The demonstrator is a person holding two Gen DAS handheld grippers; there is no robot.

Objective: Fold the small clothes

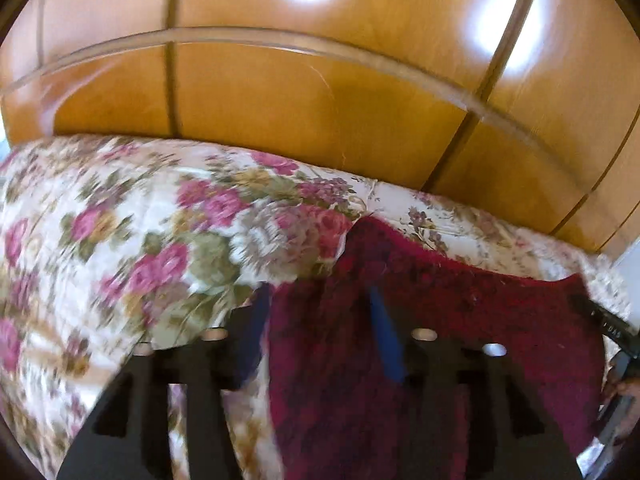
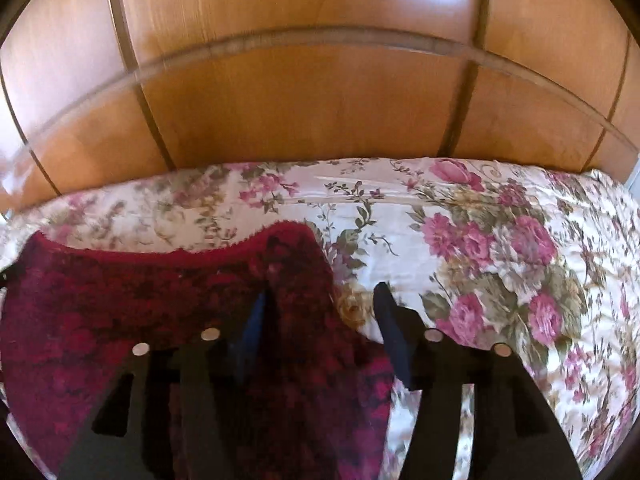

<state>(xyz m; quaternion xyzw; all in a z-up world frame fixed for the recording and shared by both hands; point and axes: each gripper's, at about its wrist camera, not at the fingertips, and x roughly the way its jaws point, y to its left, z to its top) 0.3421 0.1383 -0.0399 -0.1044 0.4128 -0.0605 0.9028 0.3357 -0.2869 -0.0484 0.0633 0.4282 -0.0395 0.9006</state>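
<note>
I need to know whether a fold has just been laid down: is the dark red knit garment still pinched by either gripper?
No. The garment lies on the floral bedspread; left gripper and right gripper both stand open over its corners.

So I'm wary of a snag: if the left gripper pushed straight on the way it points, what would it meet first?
Most likely the dark red knitted garment. The left gripper stands open, with the cloth's left edge between its fingers, lying on the floral bedspread. Depth is unclear in the blur.
</note>
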